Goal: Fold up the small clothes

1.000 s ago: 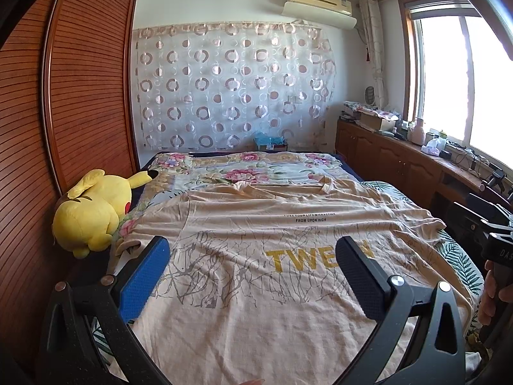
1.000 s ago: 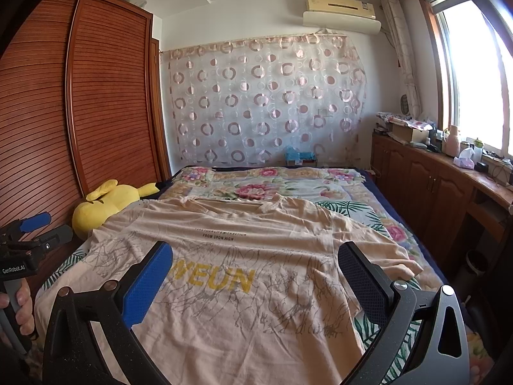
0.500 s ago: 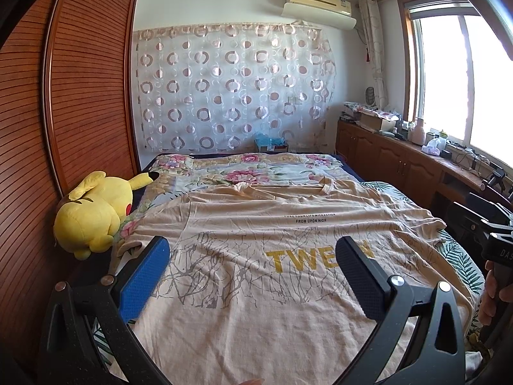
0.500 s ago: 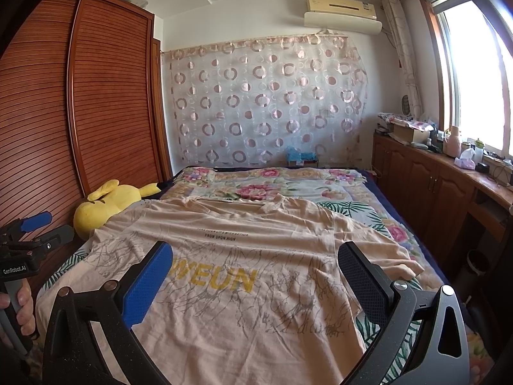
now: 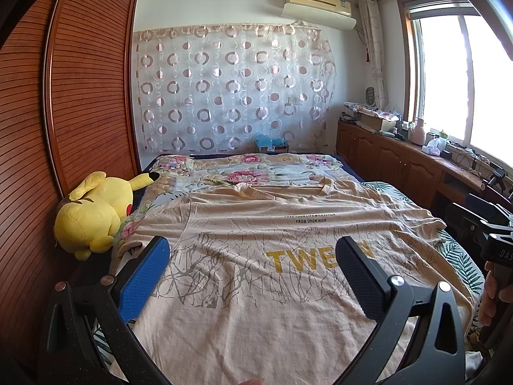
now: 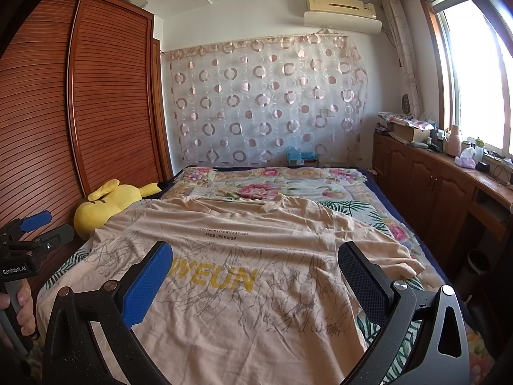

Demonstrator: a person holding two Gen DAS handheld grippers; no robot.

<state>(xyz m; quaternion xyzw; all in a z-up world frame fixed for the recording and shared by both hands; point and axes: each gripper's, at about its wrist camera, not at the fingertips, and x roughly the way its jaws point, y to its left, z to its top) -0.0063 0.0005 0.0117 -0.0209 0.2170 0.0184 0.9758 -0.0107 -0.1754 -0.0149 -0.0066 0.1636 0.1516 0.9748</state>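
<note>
Nearest the lenses, both tools hang over the foot of the bed w/ nothing between their fingers: the left gripper (image 5: 253, 276) is spread wide, blue pad one side, black pad the other, and the right gripper (image 6: 255, 277) is likewise released. Each tool's handle and the hand on it shows at the edge of the other's view.

Below and just beyond them, a beige T-shirt (image 5: 256, 304) lies face up and spread flat on the bed (image 6: 346, 176), hem toward the cameras, collar away, yellow lettering across the chest. Its right sleeve (image 6: 394, 253) trails toward the bed's window side, rumpled.

Judged from this, folding hasn't begun; the step in hand is the approach. Next move likely calls for each tool to drop to a side of the shirt, pinch a single layer near hem or sleeve, and carry it toward the middle w/o dragging the floral sheet along.

Further off, a yellow plush toy (image 5: 93, 211) sits at the bed's left edge by the slatted wardrobe (image 5: 80, 96); a circle-print curtain (image 6: 266, 102) covers the far wall.
</note>
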